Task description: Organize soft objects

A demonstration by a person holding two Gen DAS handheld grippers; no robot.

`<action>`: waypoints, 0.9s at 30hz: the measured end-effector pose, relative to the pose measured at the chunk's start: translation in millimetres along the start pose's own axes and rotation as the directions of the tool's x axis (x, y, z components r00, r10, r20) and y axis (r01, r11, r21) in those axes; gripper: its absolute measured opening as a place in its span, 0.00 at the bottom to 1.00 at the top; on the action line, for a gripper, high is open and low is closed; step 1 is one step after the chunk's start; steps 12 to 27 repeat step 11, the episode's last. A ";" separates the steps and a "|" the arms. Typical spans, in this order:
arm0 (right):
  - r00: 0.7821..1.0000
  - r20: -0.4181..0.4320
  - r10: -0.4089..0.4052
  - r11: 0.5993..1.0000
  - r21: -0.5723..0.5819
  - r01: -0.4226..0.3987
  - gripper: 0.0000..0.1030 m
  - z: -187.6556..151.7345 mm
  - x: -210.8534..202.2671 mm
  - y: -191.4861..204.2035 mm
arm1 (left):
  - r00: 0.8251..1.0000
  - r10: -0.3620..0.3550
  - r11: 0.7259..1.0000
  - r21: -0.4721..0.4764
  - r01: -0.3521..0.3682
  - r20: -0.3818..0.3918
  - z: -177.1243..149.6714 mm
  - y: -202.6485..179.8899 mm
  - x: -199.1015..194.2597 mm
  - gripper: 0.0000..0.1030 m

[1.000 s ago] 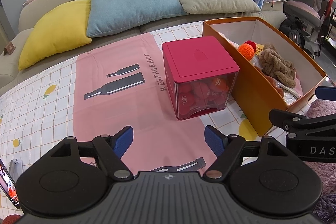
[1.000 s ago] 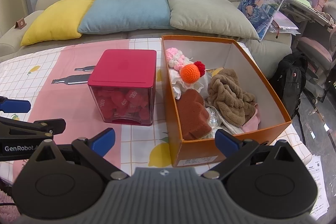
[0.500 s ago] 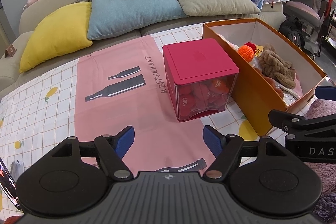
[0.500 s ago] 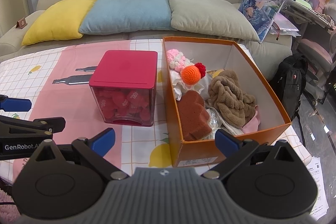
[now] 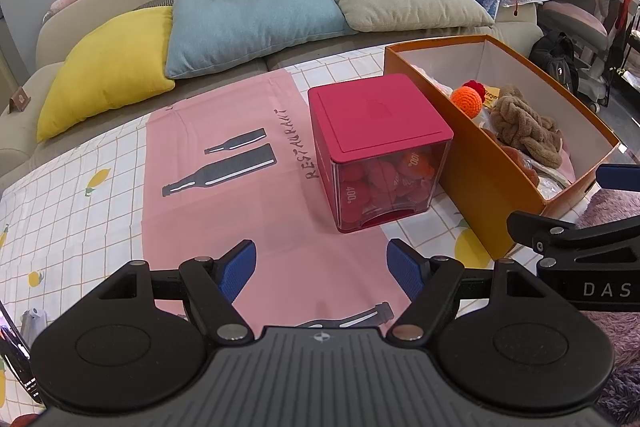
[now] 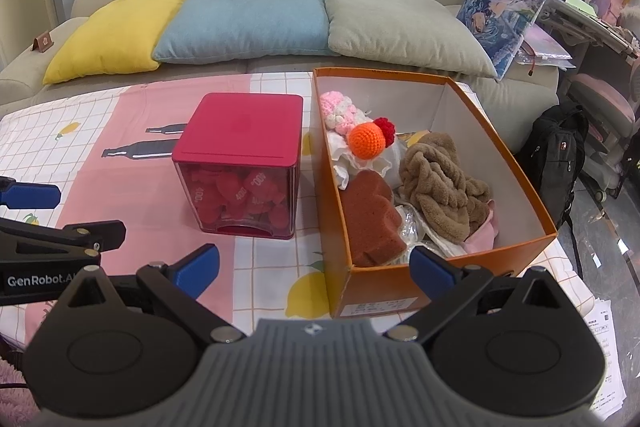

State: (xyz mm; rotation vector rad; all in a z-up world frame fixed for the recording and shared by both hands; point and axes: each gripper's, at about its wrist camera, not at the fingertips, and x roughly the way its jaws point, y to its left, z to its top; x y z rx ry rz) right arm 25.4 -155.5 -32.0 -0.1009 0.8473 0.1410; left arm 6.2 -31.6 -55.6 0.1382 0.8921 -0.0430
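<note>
An orange cardboard box [image 6: 516,163] holds soft things: a brown fuzzy cloth [image 6: 440,187], a reddish-brown sponge [image 6: 370,217], an orange crochet ball [image 6: 366,141] with a red pom, and pink-white knitwear [image 6: 340,111]. Left of it stands a red-lidded clear cube [image 6: 244,163] full of red pieces. My right gripper [image 6: 314,269] hovers open before the box's near left corner, empty. My left gripper [image 5: 322,269] is open and empty over the pink cloth, short of the cube [image 5: 380,147]. The box [image 5: 472,163] lies to its right.
A pink and checked tablecloth [image 5: 224,195] covers the table. Behind it a sofa carries yellow [image 6: 116,39], blue [image 6: 244,23] and grey-green [image 6: 404,27] cushions. A black backpack [image 6: 560,155] sits on the floor at right. A phone [image 5: 14,355] lies at the table's near left edge.
Both grippers have shifted slightly; the cube and box sit a touch lower in the right view. Both grippers stay open and nothing was grasped.
</note>
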 end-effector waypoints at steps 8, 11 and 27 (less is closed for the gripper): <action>1.000 -0.006 0.006 1.000 -0.007 -0.006 0.96 -0.2 2.6 -2.2 | 1.000 -0.004 1.000 0.000 0.004 0.003 -0.4 -0.2 -0.1 0.85; 1.000 -0.009 0.009 1.000 -0.011 -0.009 0.96 0.2 3.5 -3.5 | 1.000 -0.001 1.000 0.000 0.001 0.004 -0.1 0.4 0.2 0.85; 1.000 -0.009 0.009 1.000 -0.011 -0.009 0.96 0.2 3.5 -3.5 | 1.000 -0.001 1.000 0.000 0.001 0.004 -0.1 0.4 0.2 0.85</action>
